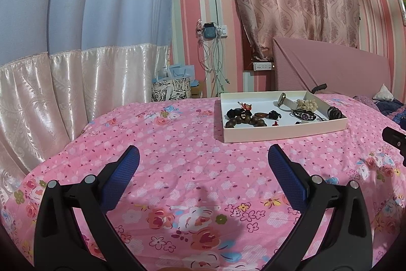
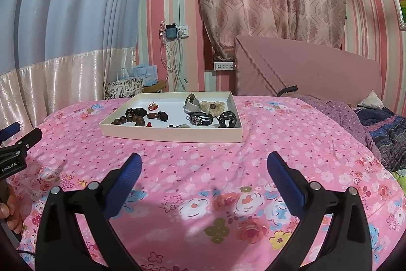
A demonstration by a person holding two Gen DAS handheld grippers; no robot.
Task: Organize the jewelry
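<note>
A shallow white tray (image 1: 284, 136) (image 2: 172, 135) lies on the pink flowered bedspread (image 1: 177, 169). In it are a wooden bead bracelet (image 1: 243, 120) (image 2: 132, 118), a watch with a white strap (image 1: 285, 99) (image 2: 191, 103), a cream scrunchie (image 1: 308, 104) (image 2: 213, 106), a dark bangle (image 2: 200, 118), a black hair clip (image 2: 228, 118) and small red earrings (image 2: 153, 106). My left gripper (image 1: 203, 151) is open and holds nothing, short of the tray and to its left. My right gripper (image 2: 205, 158) is also open and holds nothing, in front of the tray.
A pink headboard (image 2: 304, 67) stands behind the tray. Purple and blue quilts (image 2: 368, 123) are heaped at the right. Curtains, gift bags (image 1: 175, 85) and hanging cables line the far side. The left gripper (image 2: 24, 131) and a hand (image 2: 11, 210) show at the right view's left edge.
</note>
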